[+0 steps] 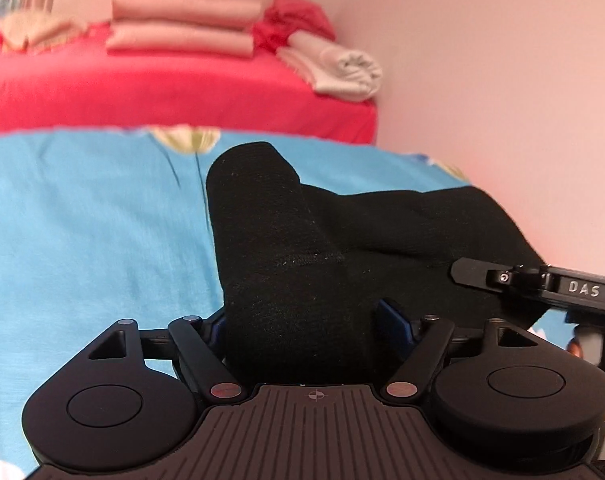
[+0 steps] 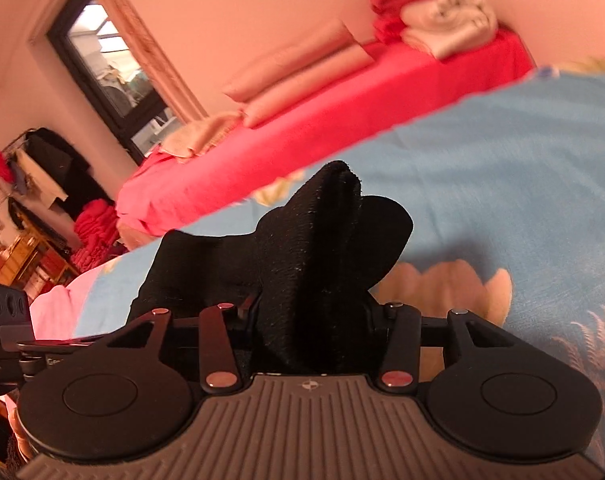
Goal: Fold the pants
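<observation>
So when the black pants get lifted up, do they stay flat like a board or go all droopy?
Probably droopy: the black pants bunch into soft folds between the left gripper and sag toward the blue sheet. They look knitted and fuzzy, so likely not slippery. The right gripper also has them bunched.

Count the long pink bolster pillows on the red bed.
2. Both lie stacked against the wall on the red bed: the upper bolster rests on the lower bolster, left of the crumpled red cloth. Others may be hidden out of frame.
</observation>
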The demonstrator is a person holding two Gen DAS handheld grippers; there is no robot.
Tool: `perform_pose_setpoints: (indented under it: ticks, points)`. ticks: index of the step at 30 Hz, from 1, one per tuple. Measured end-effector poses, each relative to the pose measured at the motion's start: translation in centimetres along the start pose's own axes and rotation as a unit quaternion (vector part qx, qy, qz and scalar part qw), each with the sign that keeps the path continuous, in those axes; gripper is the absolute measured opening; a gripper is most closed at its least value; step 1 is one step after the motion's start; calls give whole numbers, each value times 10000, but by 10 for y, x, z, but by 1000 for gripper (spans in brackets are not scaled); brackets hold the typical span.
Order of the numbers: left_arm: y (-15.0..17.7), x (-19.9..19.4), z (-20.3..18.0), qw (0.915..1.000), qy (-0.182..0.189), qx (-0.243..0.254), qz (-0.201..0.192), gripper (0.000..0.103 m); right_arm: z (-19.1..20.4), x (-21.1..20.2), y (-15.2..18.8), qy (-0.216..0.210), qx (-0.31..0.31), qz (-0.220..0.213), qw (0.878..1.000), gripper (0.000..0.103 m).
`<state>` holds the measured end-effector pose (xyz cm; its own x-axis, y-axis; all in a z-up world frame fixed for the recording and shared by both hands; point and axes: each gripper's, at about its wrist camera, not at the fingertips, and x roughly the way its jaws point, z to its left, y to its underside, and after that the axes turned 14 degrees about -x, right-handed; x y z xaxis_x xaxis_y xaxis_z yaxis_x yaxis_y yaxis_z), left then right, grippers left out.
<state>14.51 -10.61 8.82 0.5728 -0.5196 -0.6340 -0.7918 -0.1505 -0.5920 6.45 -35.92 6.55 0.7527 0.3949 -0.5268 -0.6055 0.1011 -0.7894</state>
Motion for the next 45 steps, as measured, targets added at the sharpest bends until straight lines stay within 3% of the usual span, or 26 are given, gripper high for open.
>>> perform_pose_setpoints:
  ticks: [5,10,14,16,17,18,19,22,28,35,38,41,45]
  points:
    - [3,-56,-16,9999,13,48,-141,103,31,-53,-9,-171,41,-210,9996,51]
    - [21,-90,-12,9998,42,35,-179,103,45,-82,5,-438,185,-189,9987,53]
    - [45,-70,14,9993,-110,-295,209,103,26,-59,40,-579,787,350,9946,56]
    - [63,-43,36,9971,-392,-444,478,103,13,-34,68,-334,924,794,9920,59]
    - [72,-28,47,9943,-712,-488,619,103,6,-21,83,-95,1074,1075,9883,60]
    - [80,-16,58,9920,-943,-517,656,103,-1,-15,96,68,1173,1131,9866,67]
    - [85,-17,68,9939,-758,-651,459,103,-7,-19,104,-164,1303,786,9882,67]
    - [85,-24,76,9947,-612,-753,325,103,-15,-34,110,-189,1521,575,9865,70]
    - [89,-43,70,9959,-750,-484,111,103,-7,-59,112,412,1123,295,9924,77]
    - [92,-75,85,9935,-878,-659,-312,103,1,-82,123,1035,776,93,9916,83]
    - [93,-94,90,9891,-1195,-639,-578,103,8,-100,127,1632,518,-38,9852,85]
    - [97,-110,94,9826,-1570,-599,-791,103,14,-124,131,2355,276,-208,9713,87]
    - [113,-122,87,9786,-1822,-500,-814,103,36,-146,137,2656,-342,-462,9624,94]
